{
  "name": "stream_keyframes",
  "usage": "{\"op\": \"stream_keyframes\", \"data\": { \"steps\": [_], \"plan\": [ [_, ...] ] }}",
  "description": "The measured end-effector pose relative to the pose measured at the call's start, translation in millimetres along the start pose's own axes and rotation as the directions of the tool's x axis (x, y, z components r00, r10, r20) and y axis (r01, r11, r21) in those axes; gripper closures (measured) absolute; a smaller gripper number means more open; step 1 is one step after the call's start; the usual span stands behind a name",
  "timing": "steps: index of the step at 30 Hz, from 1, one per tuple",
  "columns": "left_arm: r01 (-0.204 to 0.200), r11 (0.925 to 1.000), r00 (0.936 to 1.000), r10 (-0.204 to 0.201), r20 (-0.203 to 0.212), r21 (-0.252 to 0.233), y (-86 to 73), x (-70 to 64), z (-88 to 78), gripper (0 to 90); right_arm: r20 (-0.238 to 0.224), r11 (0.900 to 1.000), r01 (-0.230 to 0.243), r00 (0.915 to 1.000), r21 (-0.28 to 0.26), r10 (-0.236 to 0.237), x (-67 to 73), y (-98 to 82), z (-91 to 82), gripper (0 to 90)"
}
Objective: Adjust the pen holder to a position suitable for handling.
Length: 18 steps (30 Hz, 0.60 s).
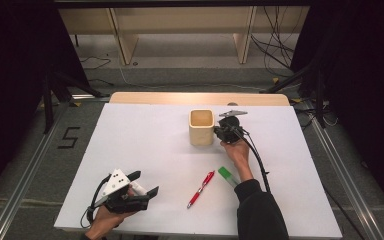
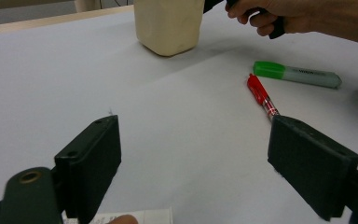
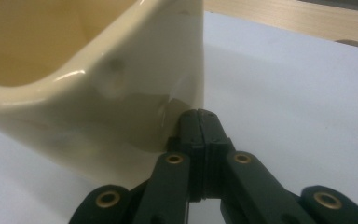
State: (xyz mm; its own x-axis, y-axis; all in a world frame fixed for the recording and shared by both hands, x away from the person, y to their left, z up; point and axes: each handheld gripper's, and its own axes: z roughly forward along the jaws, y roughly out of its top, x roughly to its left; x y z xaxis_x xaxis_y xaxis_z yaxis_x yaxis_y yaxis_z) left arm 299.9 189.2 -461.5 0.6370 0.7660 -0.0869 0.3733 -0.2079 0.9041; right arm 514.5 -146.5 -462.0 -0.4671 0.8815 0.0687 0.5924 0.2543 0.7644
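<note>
Two claws are out, and neither carries anything. The right claw [image 1: 221, 131] has its jaws pressed together with nothing between them, tips right up against the side wall of the cream holder [image 1: 201, 127] — touching or a hair off, I cannot tell which. The left claw [image 1: 144, 184] rests low at the near edge of the bench [image 1: 130, 135], jaws wide apart. Ahead of it and off toward the other hand lie a red pen [image 1: 201, 188] and, just beyond, a green highlighter [image 1: 228, 176], both flat on the bench. The holder looks empty — so if the aim is filling it, I'd judge both pens remain to be done.
</note>
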Motion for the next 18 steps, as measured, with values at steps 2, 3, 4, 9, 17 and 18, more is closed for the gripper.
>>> {"op": "stream_keyframes", "data": {
  "steps": [2,3,4,9,17,18],
  "plan": [
    [-0.001,1.0000,1.0000,0.001,0.001,-0.003,0.1,-0.3,0.0,16.8,0.002,1.000,0.004,1.0000,0.002,-0.004,0.3,0.6,0.2,90.0],
    [-0.001,1.0000,1.0000,0.001,0.002,-0.005,0.2,-0.4,0.0,16.7,0.004,1.000,0.006,1.0000,0.004,-0.006,0.3,1.0,0.3,90.0],
    [0.000,1.0000,1.0000,0.000,0.002,-0.004,0.2,-0.3,0.0,16.7,0.005,1.000,0.008,1.0000,0.004,-0.008,0.1,1.2,0.3,90.0],
    [0.004,1.0000,1.0000,-0.004,0.001,-0.005,0.3,0.1,-1.4,16.7,0.009,1.000,0.008,0.9999,0.002,-0.008,-0.2,0.9,-2.5,89.8],
    [0.004,1.0000,1.0000,-0.004,0.000,-0.004,0.2,0.0,-1.4,16.7,0.020,1.000,-0.019,0.9996,-0.010,0.020,-14.6,-1.5,-23.2,74.3],
    [0.005,1.0000,1.0000,-0.005,0.000,-0.003,0.1,0.3,-1.2,16.7,0.024,1.000,-0.017,0.9996,-0.012,0.018,-16.6,-2.5,-27.3,70.0]
  ]
}}
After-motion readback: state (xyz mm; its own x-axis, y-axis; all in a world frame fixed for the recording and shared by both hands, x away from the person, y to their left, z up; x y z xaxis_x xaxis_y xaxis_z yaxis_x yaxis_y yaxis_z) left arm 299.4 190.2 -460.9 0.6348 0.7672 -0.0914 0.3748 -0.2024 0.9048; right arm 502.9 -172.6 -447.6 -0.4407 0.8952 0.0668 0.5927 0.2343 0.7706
